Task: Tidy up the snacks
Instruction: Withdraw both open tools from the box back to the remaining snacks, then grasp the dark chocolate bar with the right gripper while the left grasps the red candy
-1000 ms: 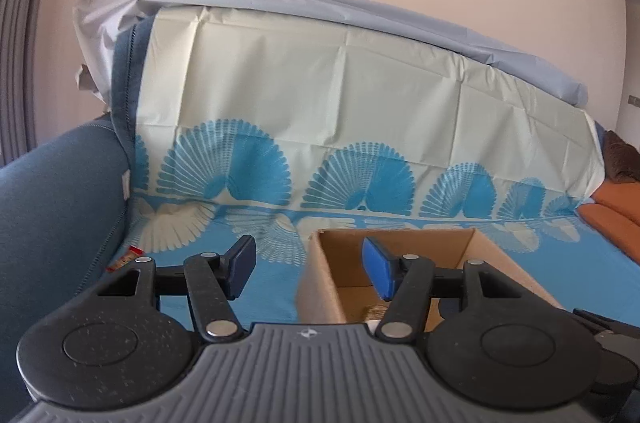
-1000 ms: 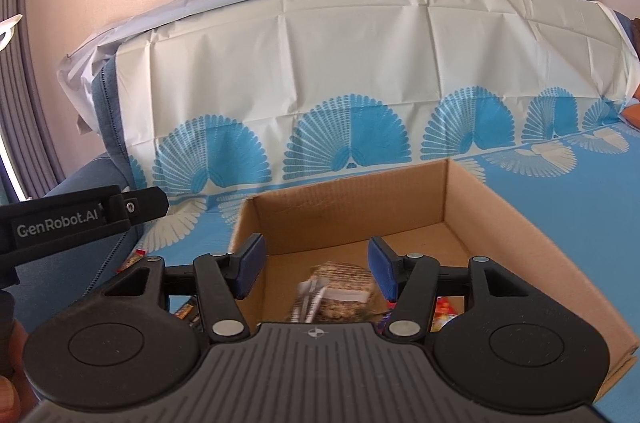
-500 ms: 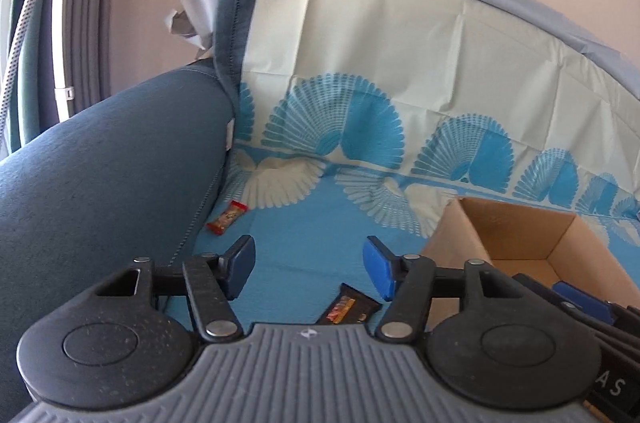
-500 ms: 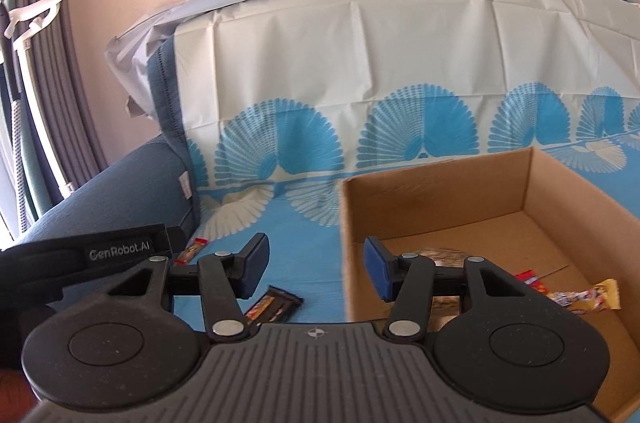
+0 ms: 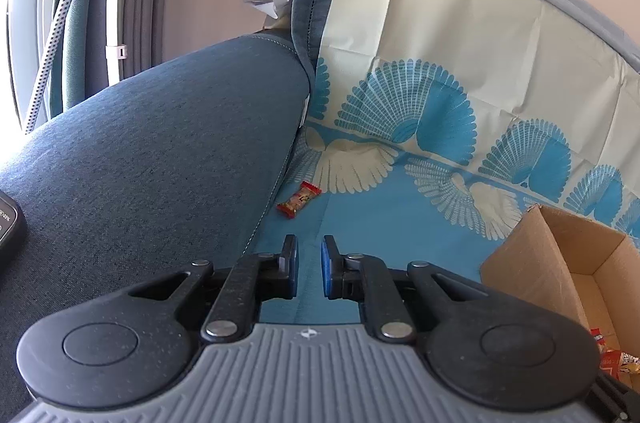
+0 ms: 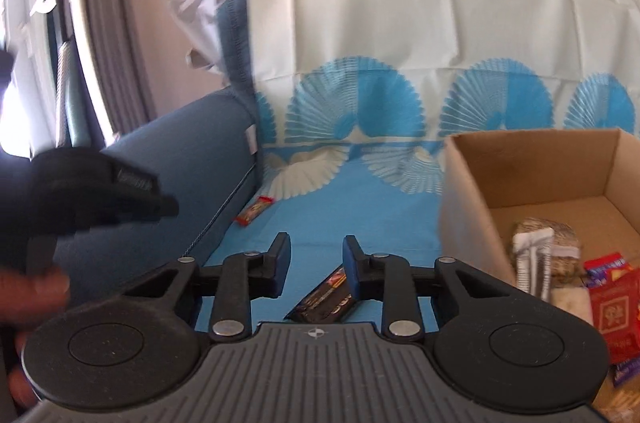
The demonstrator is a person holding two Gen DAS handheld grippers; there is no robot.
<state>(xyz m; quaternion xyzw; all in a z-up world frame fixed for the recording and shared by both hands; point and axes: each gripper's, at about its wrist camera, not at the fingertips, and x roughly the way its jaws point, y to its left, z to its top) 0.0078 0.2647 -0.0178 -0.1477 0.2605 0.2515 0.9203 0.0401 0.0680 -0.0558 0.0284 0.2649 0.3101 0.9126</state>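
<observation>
Risk: L gripper (image 5: 308,271) jaws just closed, nothing between; could miss red bar (image 5: 299,199) by armrest (image 5: 160,163) unless reopened. R gripper (image 6: 314,269) jaws just narrowed around dark bar (image 6: 326,297) (not pinched yet, could slip). Cardboard box (image 6: 532,163) held white-wrapped pack (image 6: 540,263), red packets (image 6: 612,307).

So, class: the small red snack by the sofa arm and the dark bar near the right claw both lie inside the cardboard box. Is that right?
Not right. The small red snack and the dark bar both lie on the blue cover, outside the cardboard box. The right wrist view shows it; the rest stands, red snack by the sofa arm, dark bar near the right claw.
</observation>
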